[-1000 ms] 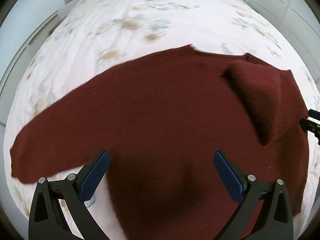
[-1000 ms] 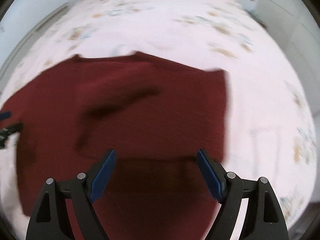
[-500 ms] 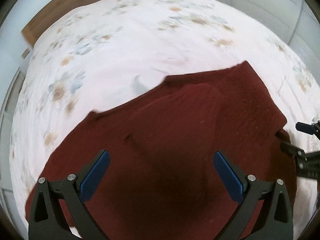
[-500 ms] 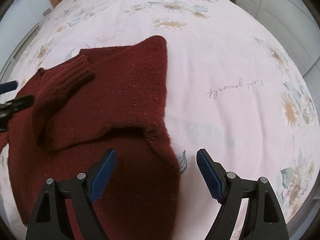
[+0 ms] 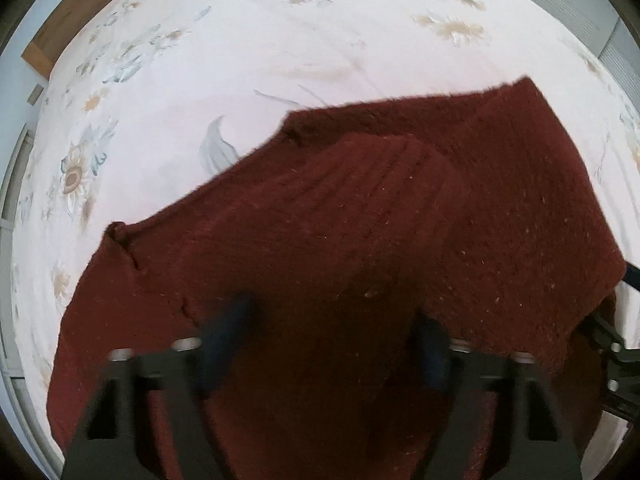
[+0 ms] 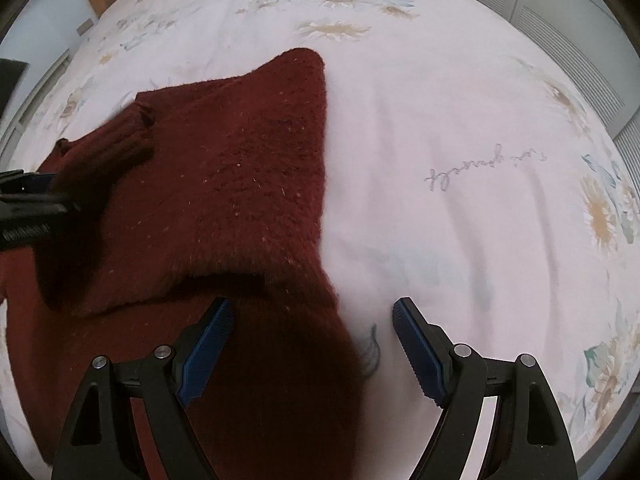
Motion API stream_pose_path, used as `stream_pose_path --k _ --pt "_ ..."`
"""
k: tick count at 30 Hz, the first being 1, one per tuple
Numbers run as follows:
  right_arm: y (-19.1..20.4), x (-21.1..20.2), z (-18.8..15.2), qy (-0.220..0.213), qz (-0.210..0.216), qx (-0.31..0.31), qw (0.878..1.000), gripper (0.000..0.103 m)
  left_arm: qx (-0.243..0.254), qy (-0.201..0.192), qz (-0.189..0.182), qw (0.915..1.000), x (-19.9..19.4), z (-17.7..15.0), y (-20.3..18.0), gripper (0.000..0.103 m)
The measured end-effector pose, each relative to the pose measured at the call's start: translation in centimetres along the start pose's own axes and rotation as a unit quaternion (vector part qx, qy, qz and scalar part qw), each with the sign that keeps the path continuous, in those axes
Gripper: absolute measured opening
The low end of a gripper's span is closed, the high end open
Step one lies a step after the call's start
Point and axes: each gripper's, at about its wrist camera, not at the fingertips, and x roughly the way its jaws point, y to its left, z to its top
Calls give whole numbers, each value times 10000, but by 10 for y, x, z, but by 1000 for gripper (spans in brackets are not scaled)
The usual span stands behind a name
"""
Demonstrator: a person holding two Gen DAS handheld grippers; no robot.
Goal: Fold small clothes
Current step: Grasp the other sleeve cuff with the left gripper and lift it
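A dark red knit sweater lies on the bed, one side and a ribbed-cuff sleeve folded over its body. My left gripper is open and empty, low over the sweater, blurred. My right gripper is open and empty; its left finger is over the sweater's right edge and its right finger is over bare sheet. The left gripper also shows at the left edge of the right wrist view, close to the folded sleeve cuff.
The bed is covered by a white sheet with pale flower prints and a line of script. A wooden headboard is at the far end. White louvred cupboard doors stand to the right.
Both grippers have come lower and closer to the sweater. The left view has swung left and its fingers are now motion-blurred. The sweater lies as half a second ago.
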Motion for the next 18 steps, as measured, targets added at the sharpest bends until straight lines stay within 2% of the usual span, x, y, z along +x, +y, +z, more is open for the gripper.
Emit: stream_pose_path --k 1,2,4,5,6,8,13,18 --pt "2 0 2 -32 -22 -1 10000 83 -40 -35 -13 10000 -3 0 6 28" --pt "2 1 3 -43 -52 23 10000 83 -92 -68 -4 9999 -6 0 12 17" --pt "2 1 8 -75 -59 84 9999 81 -204 -205 -15 9996 -15 -3 27 17" --pt "2 0 10 -100 -25 77 9999 67 -281 -285 -35 9992 -20 -5 35 17" --pt "2 -1 12 -138 42 45 9999 41 -375 -361 -71 9986 -26 -8 45 17" --pt "1 -3 16 -158 64 100 9998 20 -561 -514 -143 9970 -35 -17 62 17" --pt "-5 -5 14 -168 79 228 9996 17 -1028 -711 -242 9919 -47 -57 104 17" --pt "-2 -2 7 -81 107 218 9997 17 -1490 -601 -499 9857 -32 -110 136 21"
